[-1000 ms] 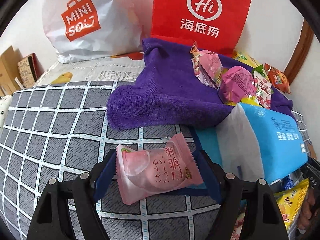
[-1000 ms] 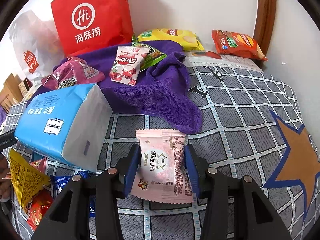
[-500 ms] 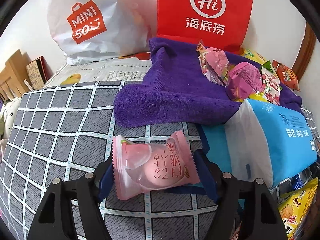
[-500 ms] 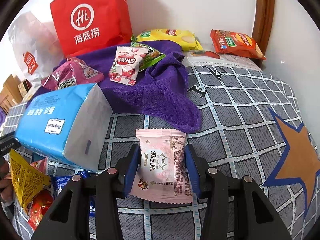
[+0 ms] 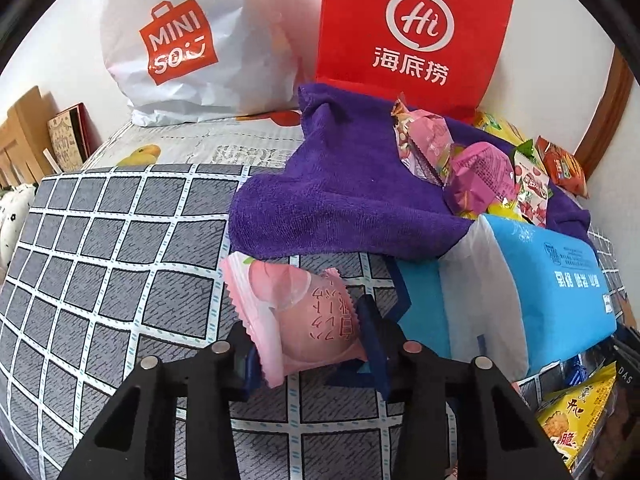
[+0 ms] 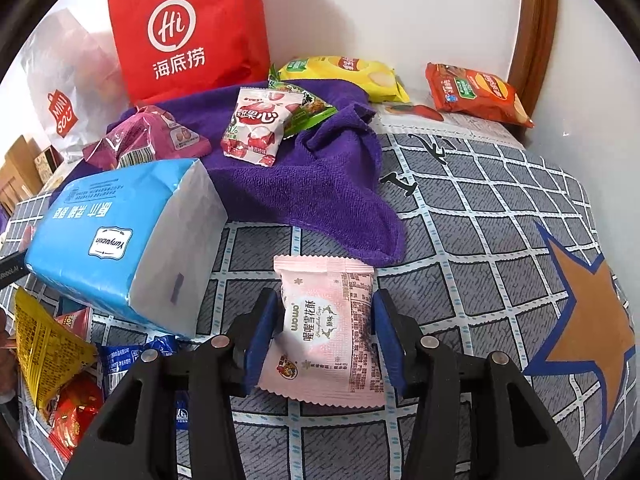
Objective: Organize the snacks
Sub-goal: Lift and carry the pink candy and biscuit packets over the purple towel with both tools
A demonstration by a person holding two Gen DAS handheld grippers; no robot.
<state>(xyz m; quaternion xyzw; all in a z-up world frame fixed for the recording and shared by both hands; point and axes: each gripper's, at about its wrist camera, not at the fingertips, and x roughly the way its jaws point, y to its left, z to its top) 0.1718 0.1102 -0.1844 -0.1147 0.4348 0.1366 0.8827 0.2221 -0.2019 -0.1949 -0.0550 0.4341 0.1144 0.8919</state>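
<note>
Right now each gripper has its own pink snack between its blue pads. The left gripper (image 5: pixel 308 344) has just been closing and now pinches the pink peach jelly packet (image 5: pixel 298 314), which is squeezed and tipped so its long axis runs up and away to the left, its far end just under the edge of the purple towel (image 5: pixel 340 200). The right gripper (image 6: pixel 324 328) has just been easing slightly apart; the pads flank the snowflake crisp packet (image 6: pixel 330 328), printed "uowo", its long axis pointing straight away from the tool, but whether they press I cannot tell. Both packets sit over the grey checked sheet (image 6: pixel 500 216). Between the two lies the blue "Yunyuexin" tissue pack (image 6: pixel 116 236), nearer the left tool. Behind stand the red "Hi" paper bag (image 5: pixel 412 36) and the white "MINISO" bag (image 5: pixel 180 48).
</note>
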